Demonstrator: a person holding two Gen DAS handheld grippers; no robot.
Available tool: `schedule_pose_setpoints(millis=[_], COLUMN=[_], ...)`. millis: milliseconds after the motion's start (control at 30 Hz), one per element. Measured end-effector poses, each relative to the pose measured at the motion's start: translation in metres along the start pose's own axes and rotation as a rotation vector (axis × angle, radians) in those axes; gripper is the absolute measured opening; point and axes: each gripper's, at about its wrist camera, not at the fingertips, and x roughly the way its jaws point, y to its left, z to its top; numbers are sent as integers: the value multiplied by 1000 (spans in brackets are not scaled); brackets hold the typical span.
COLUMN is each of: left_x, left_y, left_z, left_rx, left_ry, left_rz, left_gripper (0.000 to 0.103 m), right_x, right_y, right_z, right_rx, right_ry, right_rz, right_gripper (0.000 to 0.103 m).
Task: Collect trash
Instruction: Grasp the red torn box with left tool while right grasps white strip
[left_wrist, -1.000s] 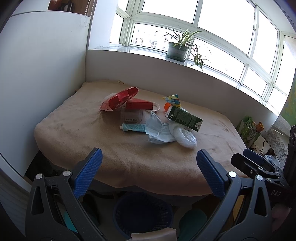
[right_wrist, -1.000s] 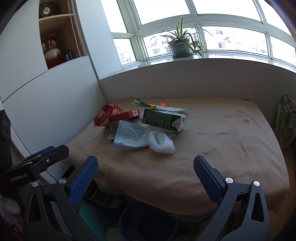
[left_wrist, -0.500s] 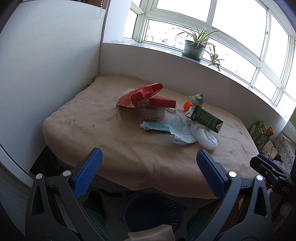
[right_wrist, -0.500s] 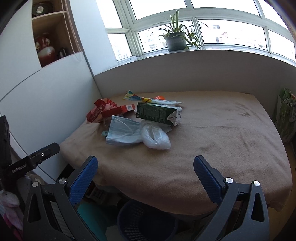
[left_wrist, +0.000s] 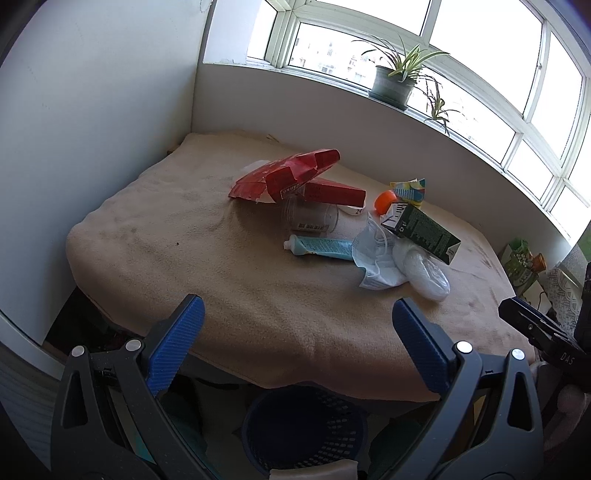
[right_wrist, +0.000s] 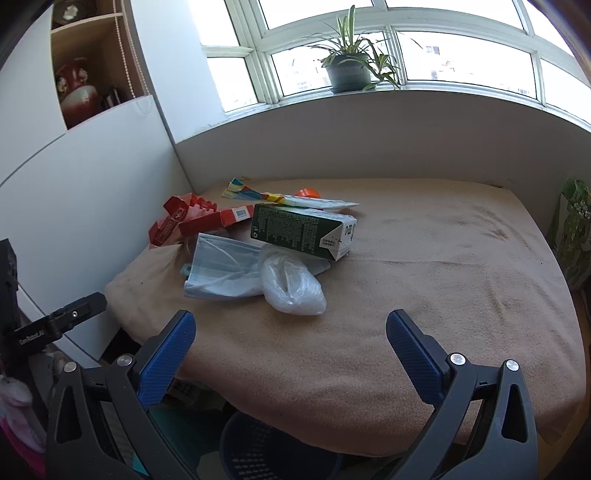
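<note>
1. On the beige blanket (left_wrist: 221, 266) that covers the table lies a heap of trash, toward the far side under the window.
2. At the left of the heap a red wrapper (left_wrist: 288, 177) leans on a red box (left_wrist: 332, 192); a clear plastic cup (left_wrist: 310, 218) lies on its side just in front of them.
3. A teal tube (left_wrist: 319, 247) lies flat, and its end touches a pale blue face mask (right_wrist: 221, 269).
4. A dark green carton (right_wrist: 301, 232) rests tilted over the mask and over a clear plastic bag (right_wrist: 291, 284).
5. Behind the carton are an orange cap (left_wrist: 384, 201) and a colourful wrapper (right_wrist: 258, 194).
6. The left gripper (left_wrist: 295, 343) hovers before the near edge of the table, its blue pads (left_wrist: 173, 347) wide apart and holding nothing.
7. The right gripper (right_wrist: 291, 350) is also spread wide and empty, near the bag but not touching it.
8. Below the table edge stands a dark blue basket (left_wrist: 306, 428).
9. A potted plant (right_wrist: 349, 70) stands on the window sill.
</note>
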Motion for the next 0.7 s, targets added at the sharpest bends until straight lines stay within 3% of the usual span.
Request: schedule_pose_setpoints(millis=[200,333,533,700], left_x=[12,17,20,22], left_y=[-16,-26,-29,-20], left_z=[4,6,20,44], left_rx=[21,45,74,81], left_ry=[12,13,-12,-47], left_rz=[-49,-71,-58,-31], left_gripper=[103,103,103,103], right_x=[22,26,27,37], right_y=[-8,-11,-16,-33], right_z=[-1,4,34,66], right_rx=[33,30,-28,32], right_ry=[54,38,4,18], right_rz=[36,34,16,97], right_gripper=[102,102,102,102])
